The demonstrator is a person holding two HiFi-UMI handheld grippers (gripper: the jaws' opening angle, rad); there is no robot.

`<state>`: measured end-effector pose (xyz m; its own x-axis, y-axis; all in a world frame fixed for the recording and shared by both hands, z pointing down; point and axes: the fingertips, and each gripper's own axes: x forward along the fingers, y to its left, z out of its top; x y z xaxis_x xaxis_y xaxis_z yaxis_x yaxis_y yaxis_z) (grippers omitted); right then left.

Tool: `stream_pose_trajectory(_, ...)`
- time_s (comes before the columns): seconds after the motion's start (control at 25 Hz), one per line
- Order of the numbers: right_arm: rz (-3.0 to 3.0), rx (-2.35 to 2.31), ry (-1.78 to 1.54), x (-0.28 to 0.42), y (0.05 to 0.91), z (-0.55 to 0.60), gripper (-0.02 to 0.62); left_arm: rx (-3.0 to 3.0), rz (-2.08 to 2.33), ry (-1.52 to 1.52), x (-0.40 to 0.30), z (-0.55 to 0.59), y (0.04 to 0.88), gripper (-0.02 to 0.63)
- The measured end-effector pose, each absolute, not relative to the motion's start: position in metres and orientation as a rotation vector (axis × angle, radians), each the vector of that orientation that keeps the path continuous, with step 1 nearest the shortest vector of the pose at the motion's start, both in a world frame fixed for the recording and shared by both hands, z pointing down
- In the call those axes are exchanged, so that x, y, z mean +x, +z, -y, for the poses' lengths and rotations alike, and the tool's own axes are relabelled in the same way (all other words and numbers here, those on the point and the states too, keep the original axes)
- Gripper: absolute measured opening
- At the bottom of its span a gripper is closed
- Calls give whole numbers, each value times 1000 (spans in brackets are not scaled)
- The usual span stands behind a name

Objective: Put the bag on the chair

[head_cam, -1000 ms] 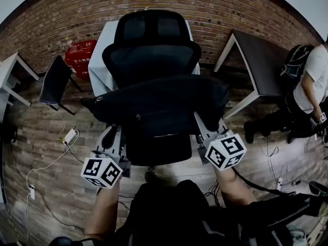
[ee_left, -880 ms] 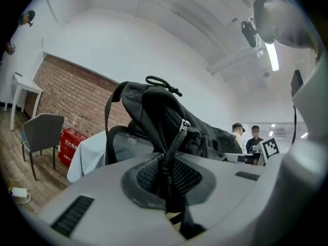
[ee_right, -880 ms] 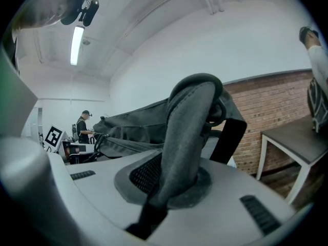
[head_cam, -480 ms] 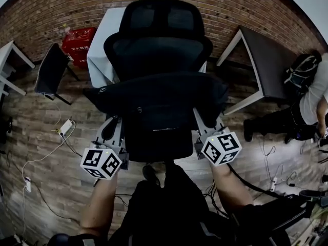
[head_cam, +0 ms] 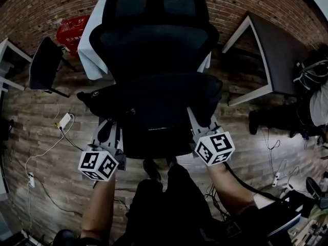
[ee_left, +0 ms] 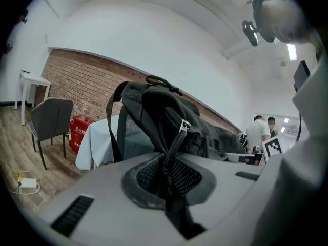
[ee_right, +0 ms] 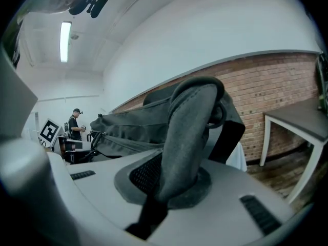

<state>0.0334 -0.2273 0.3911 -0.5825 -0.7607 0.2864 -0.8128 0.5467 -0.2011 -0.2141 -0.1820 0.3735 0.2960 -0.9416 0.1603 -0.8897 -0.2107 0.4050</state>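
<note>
Left gripper (head_cam: 109, 129), right gripper (head_cam: 198, 123) clamping bag (head_cam: 154, 99); lowered toward chair (head_cam: 154, 40).

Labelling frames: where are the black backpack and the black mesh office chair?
black fabric backpack (head_cam: 154, 97), head view, middle of its body.
black mesh office chair (head_cam: 154, 45), head view, its backrest.

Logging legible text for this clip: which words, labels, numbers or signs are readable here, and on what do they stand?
"灭火": white characters on the red box, as best they read; the rest is too small.
Round emblem on the bag: too small to read.
Left hand-held gripper and right hand-held gripper: their cubes bear square code patterns only, no words.
</note>
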Motion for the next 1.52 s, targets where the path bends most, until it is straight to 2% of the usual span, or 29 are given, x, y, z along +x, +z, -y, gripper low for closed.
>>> stream_pose_trajectory(0.6,2520,1278,539,44,492,271,34,2022,1646,-82,-202,226,481,26)
stream_pose_trajectory(1.52,2428,1231,653,37,616,311,34,1890,1681,103,-207,266,601,26)
